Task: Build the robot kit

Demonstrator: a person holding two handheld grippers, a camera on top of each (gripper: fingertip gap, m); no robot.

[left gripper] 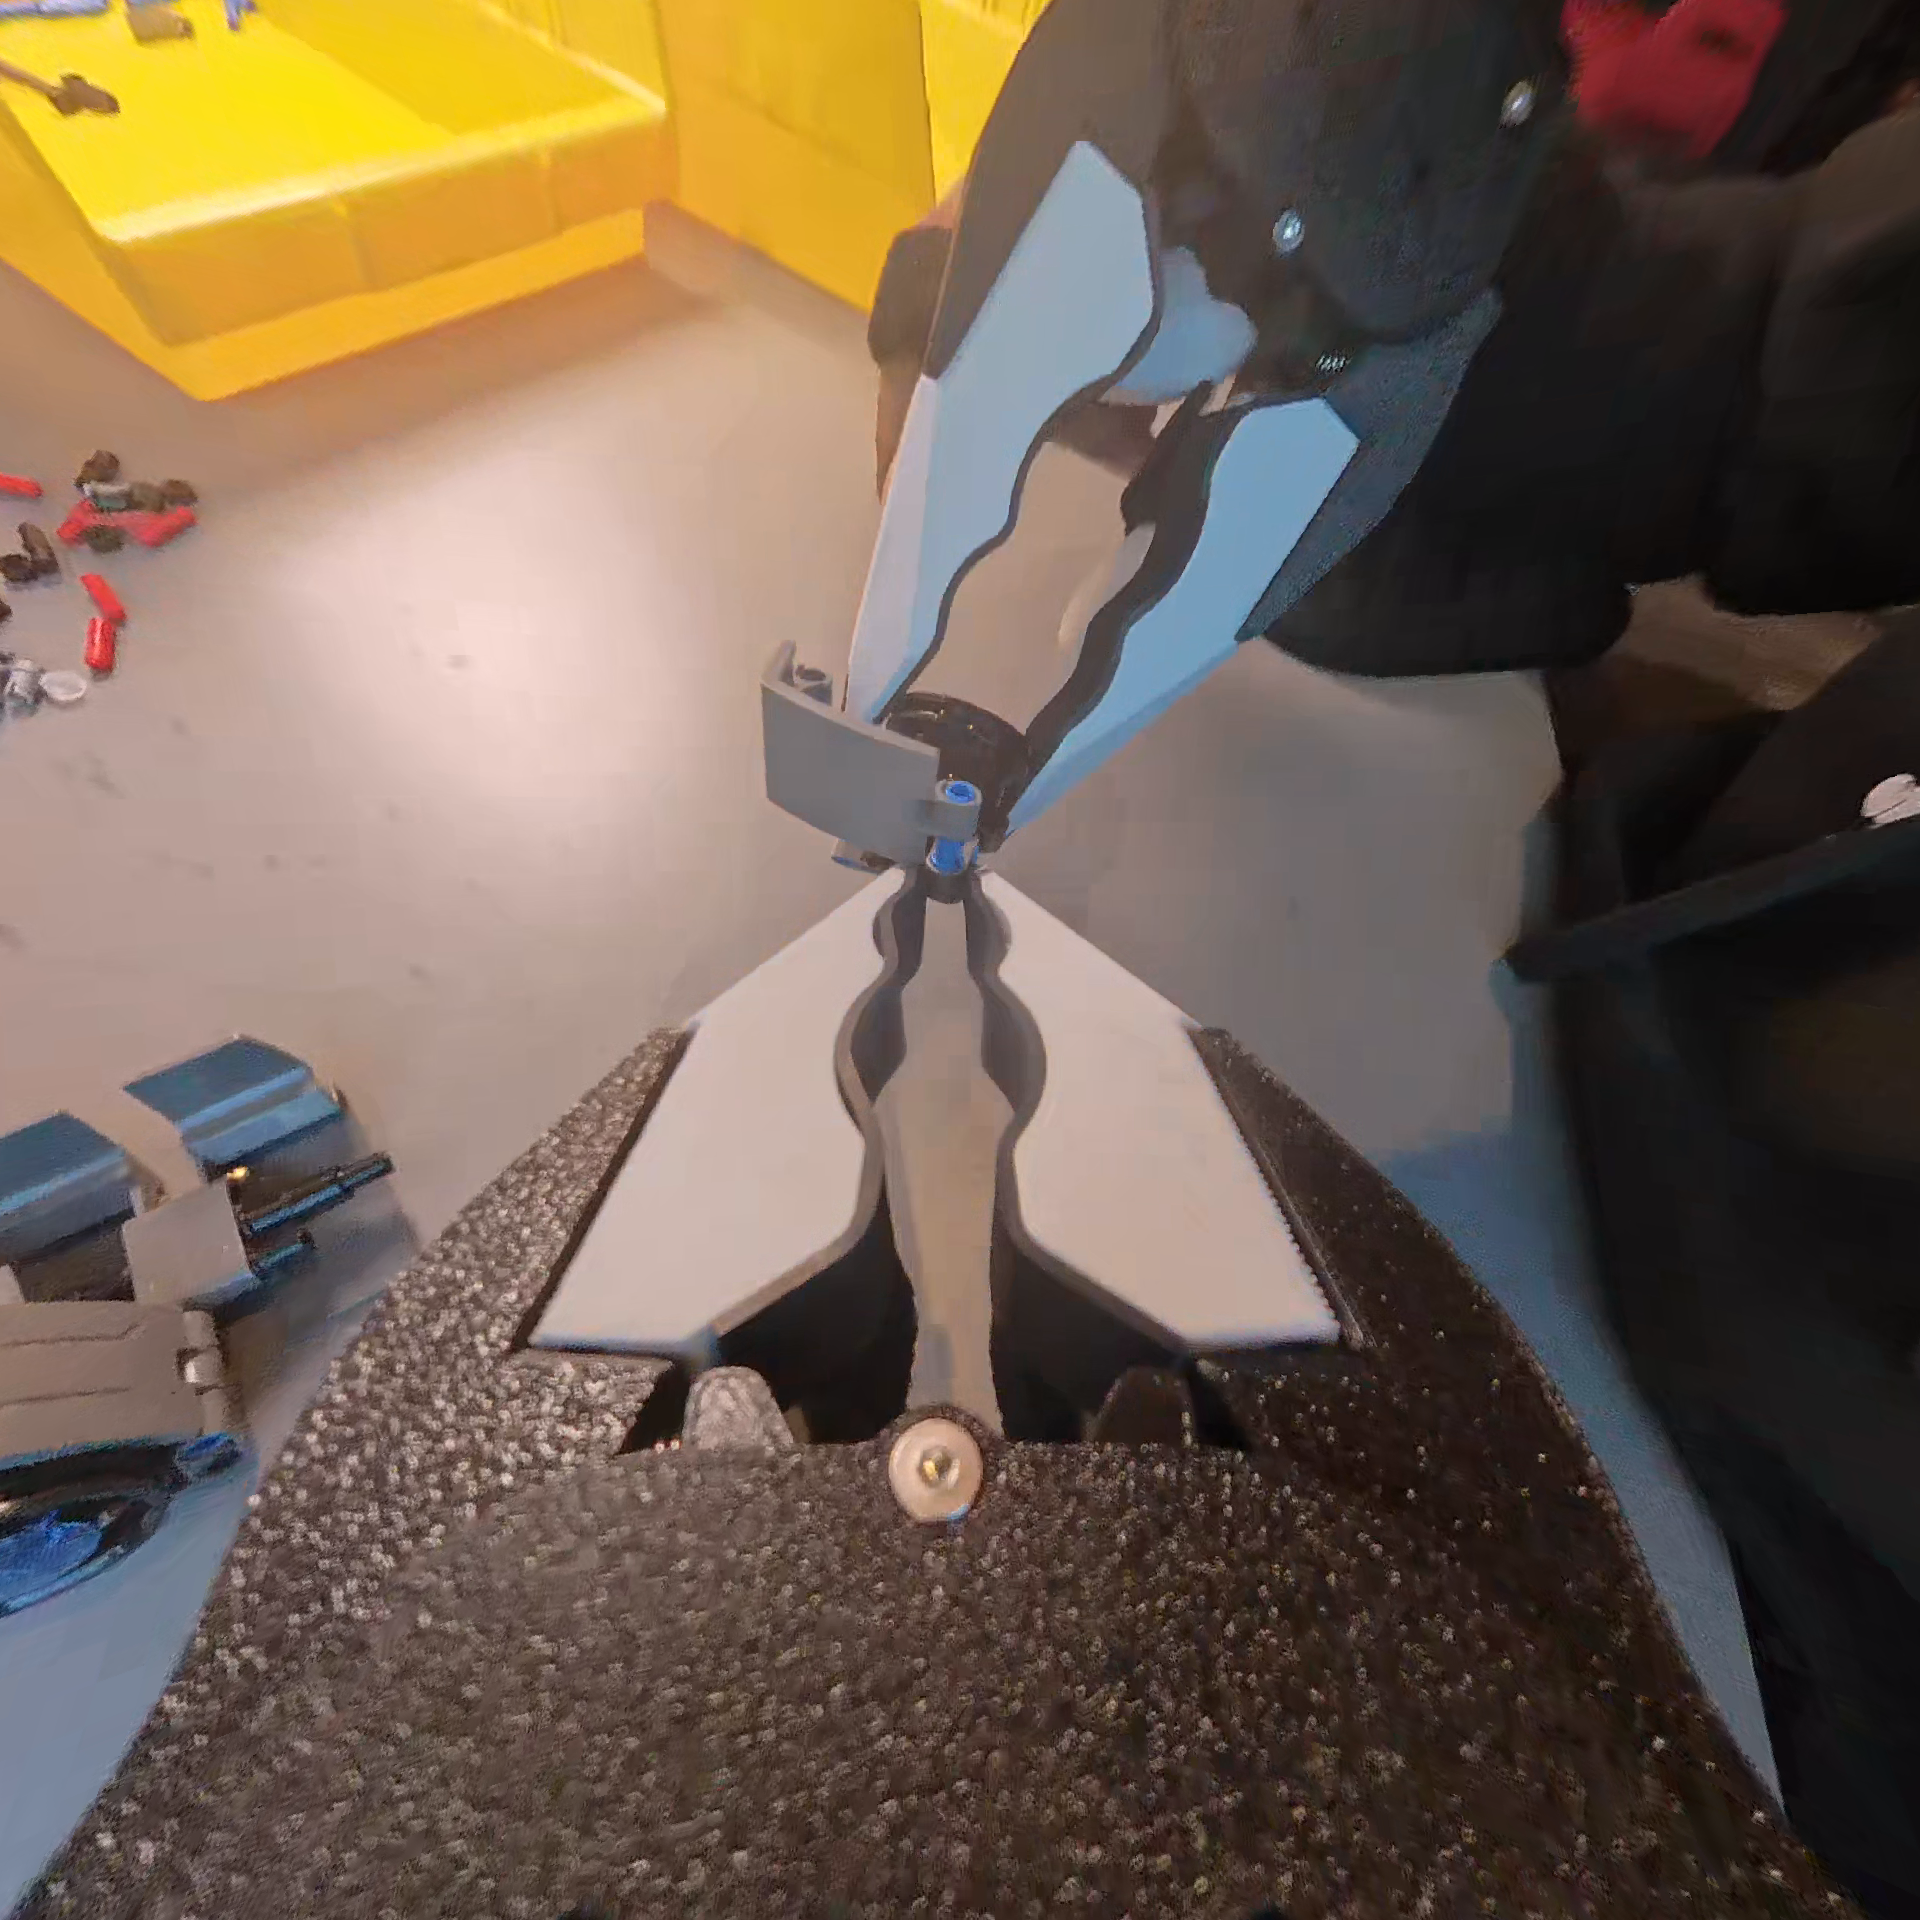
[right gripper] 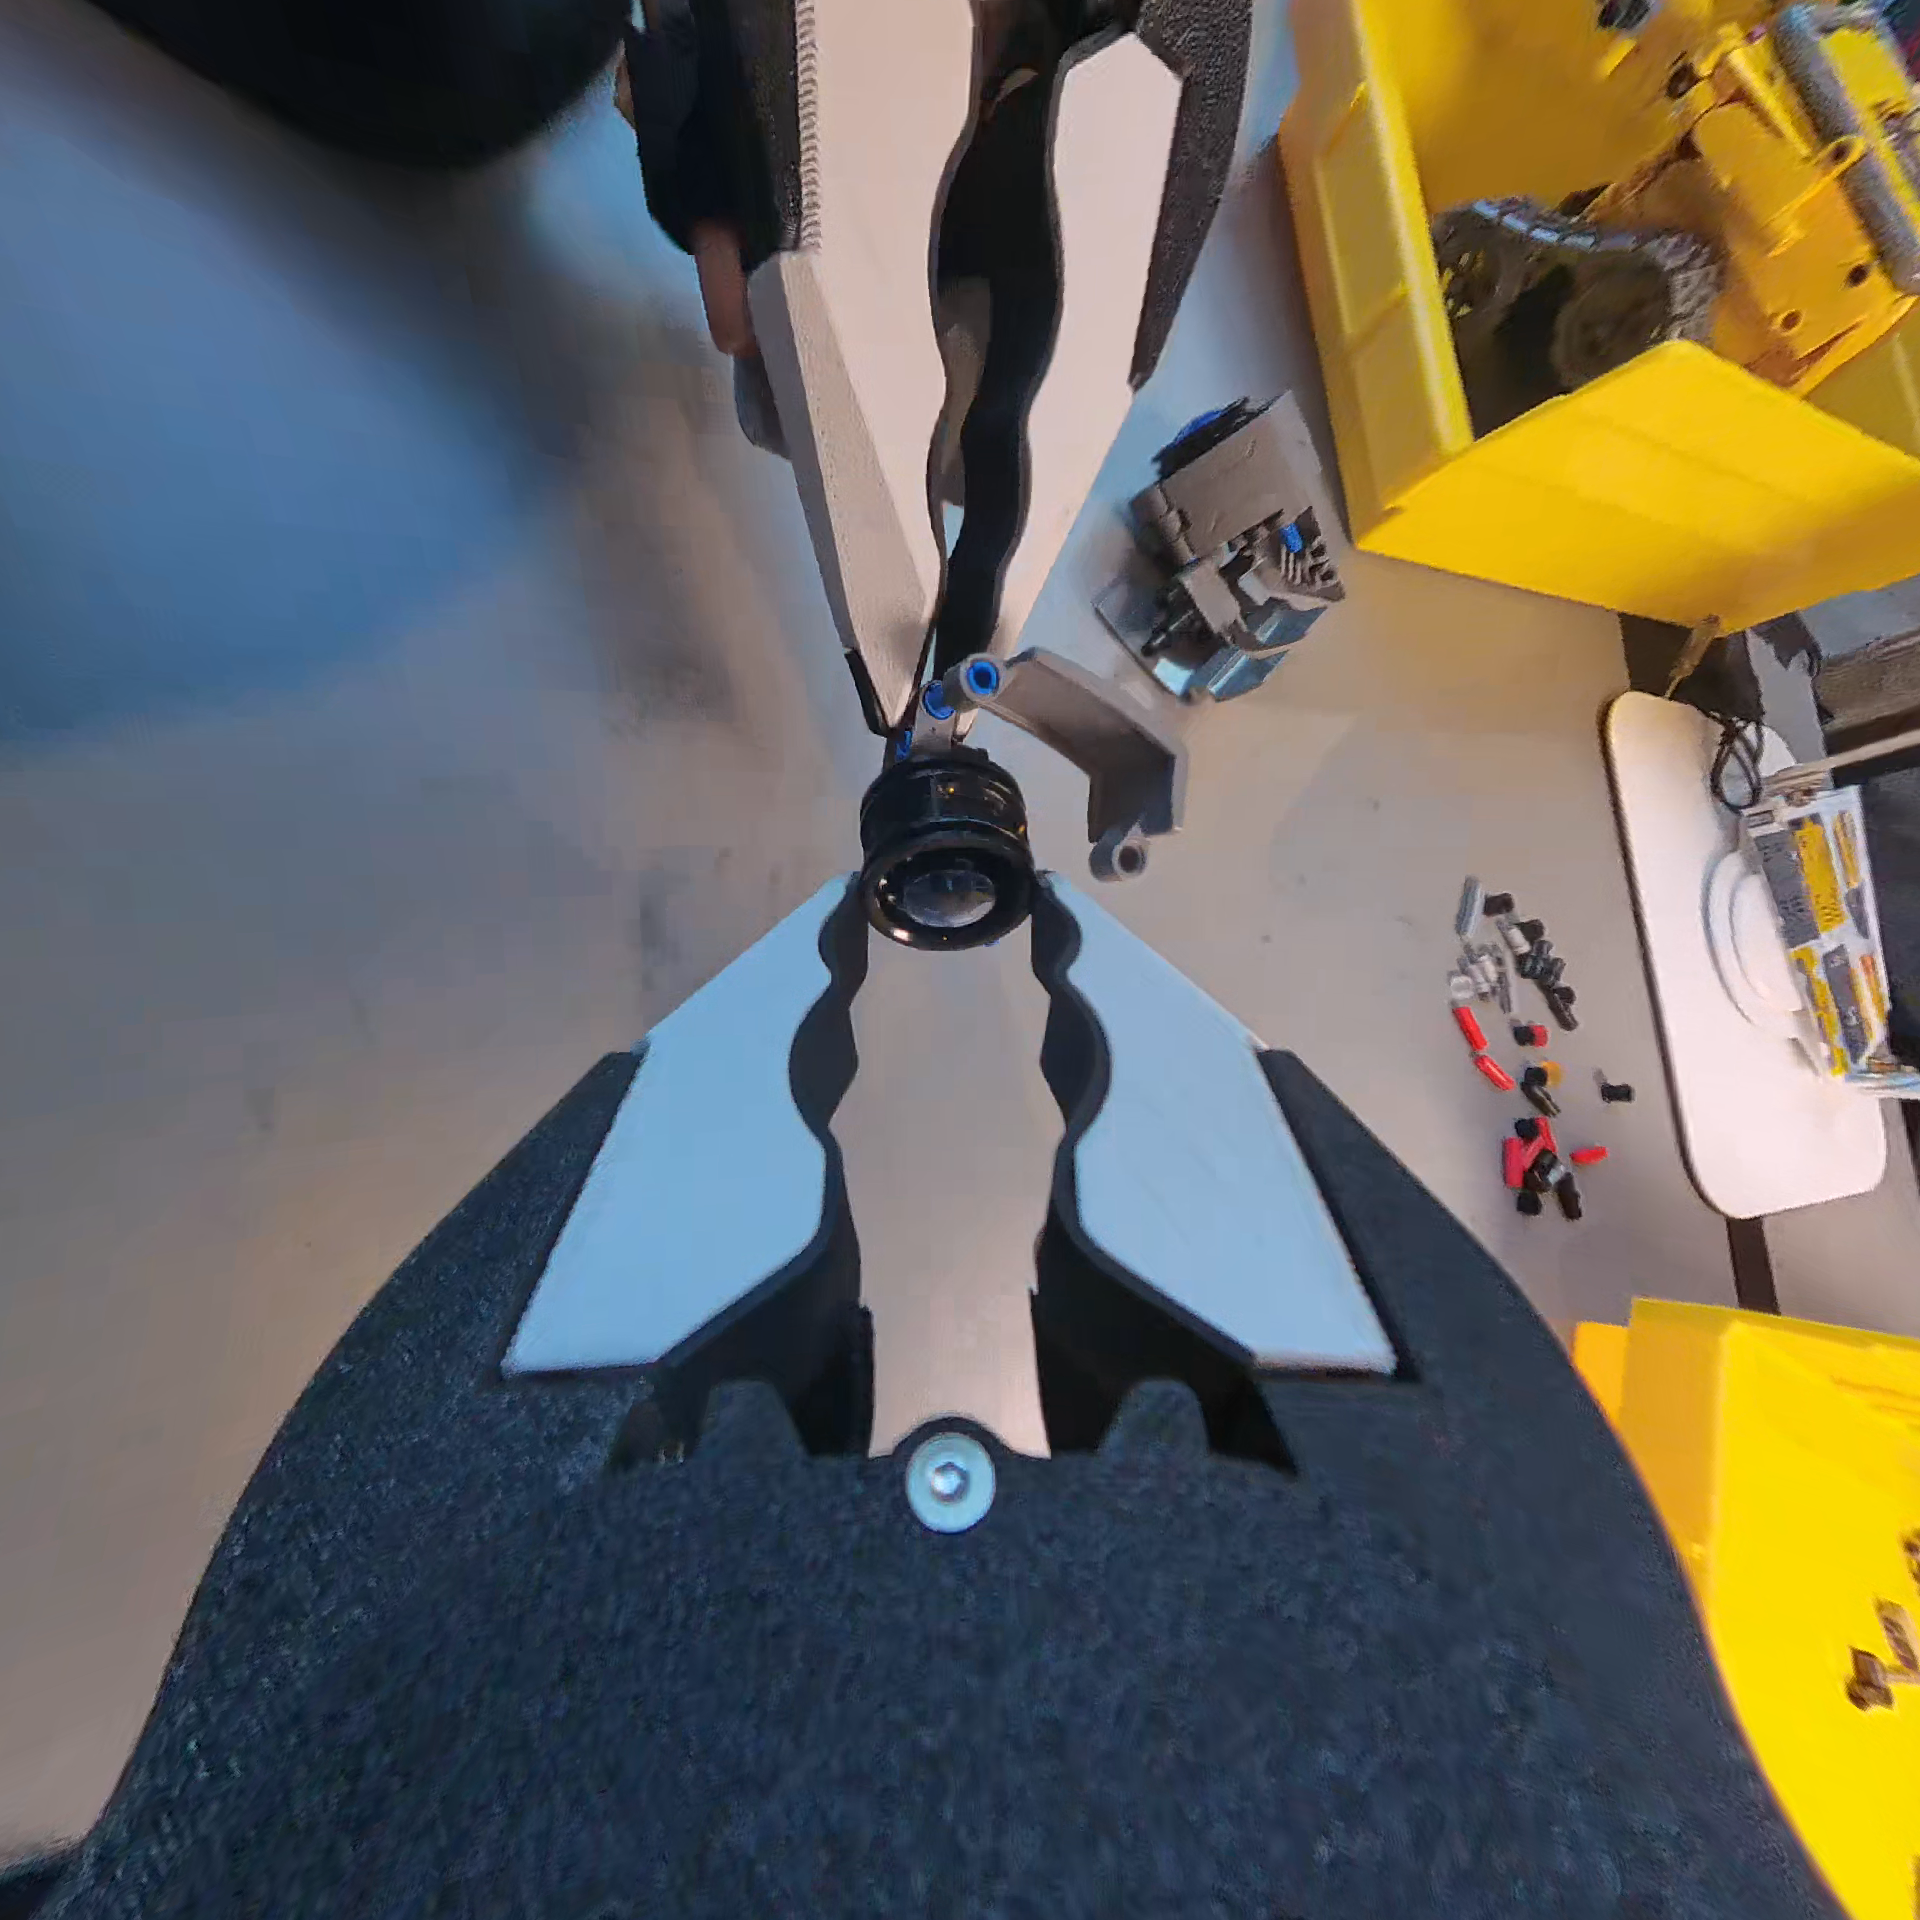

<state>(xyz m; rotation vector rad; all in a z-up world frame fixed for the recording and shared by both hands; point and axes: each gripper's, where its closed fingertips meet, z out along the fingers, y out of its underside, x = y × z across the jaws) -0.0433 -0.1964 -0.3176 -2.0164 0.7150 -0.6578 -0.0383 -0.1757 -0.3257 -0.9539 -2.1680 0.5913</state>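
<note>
Two grippers meet on one small toy-brick assembly, held above the table (right gripper: 416, 1039).
Left gripper (left gripper: 940, 883) pinches its blue pin (left gripper: 948, 831); right gripper (right gripper: 945, 914) clamps the black wheel hub (right gripper: 943, 868). Grey curved panel (right gripper: 1117, 753) sticks out sideways. Loose red and black pieces (right gripper: 1527, 1081) lie well apart.

No writing can be made out clearly. A printed sheet (right gripper: 1820, 940) with yellow and black graphics lies on a white board (right gripper: 1704, 1039) at the table's right side; a yellow panel (right gripper: 1808, 1538) nearby bears dark markings, blurred.
</note>
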